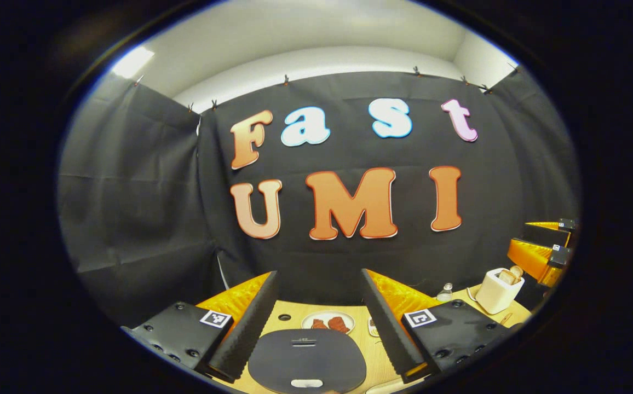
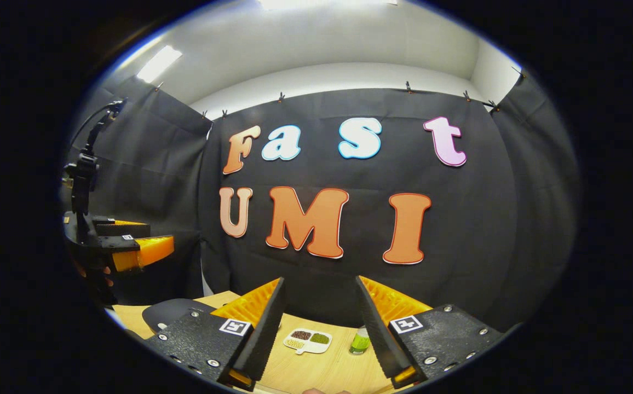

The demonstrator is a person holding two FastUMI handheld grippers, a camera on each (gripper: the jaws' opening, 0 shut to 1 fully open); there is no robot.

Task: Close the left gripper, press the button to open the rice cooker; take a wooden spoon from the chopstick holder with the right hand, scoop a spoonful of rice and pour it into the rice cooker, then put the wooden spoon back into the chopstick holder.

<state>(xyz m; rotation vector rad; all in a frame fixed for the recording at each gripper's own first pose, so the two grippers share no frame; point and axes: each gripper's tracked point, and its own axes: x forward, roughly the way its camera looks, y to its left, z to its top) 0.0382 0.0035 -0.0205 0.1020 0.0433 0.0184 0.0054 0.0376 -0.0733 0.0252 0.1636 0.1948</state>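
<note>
1. Below the left gripper (image 1: pixel 319 323), on the wooden surface (image 1: pixel 283 309), sits the rice cooker (image 1: pixel 306 361), its dark lid down; the jaws stand apart above it, holding nothing.
2. Beyond the cooker lies a white plate (image 1: pixel 327 321) of reddish food, with a white toaster (image 1: pixel 497 290) holding bread off to the right.
3. Ahead of the right gripper (image 2: pixel 316 328), whose jaws are likewise apart and empty, a divided dish (image 2: pixel 308 340) of grains rests just beside a small green bottle (image 2: pixel 359 342).
4. At the left edge of the right gripper view, the left gripper hangs above the cooker's lid (image 2: pixel 171 312).
</note>
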